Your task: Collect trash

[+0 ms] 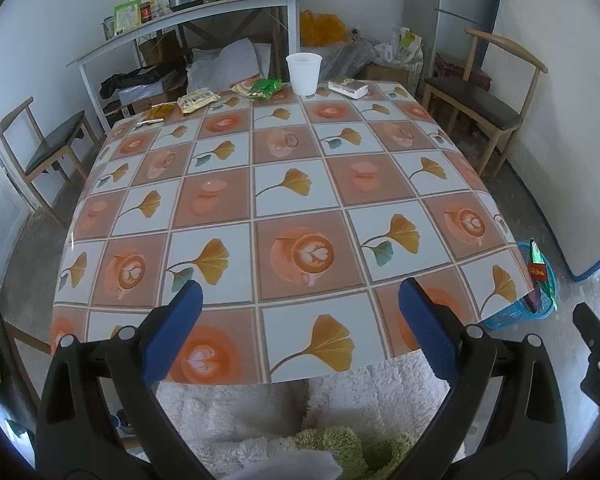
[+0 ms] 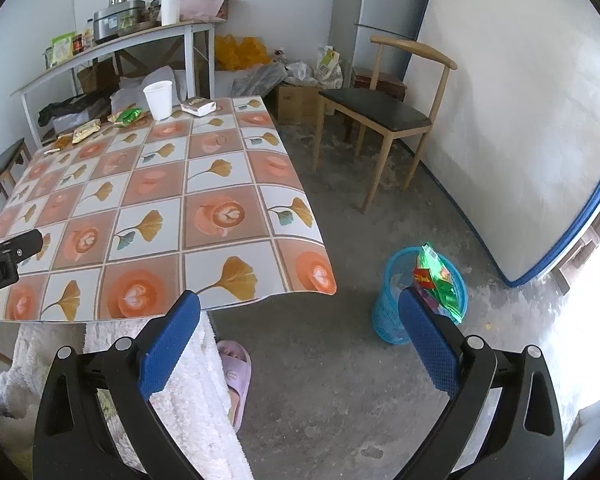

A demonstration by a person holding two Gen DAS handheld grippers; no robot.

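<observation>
Both grippers' jaws gape empty; wrappers point(image 1: 198, 101) lie along the tabletop's point(image 1: 300, 208) far edge, nearer the left gripper point(image 1: 300, 320)

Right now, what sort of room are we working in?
Probably a home dining or kitchen corner. A table under a patterned oilcloth carries snack wrappers and a paper cup, wooden chairs stand around it, a side shelf holds a cooker and jars, and a blue bin sits on the floor.
</observation>
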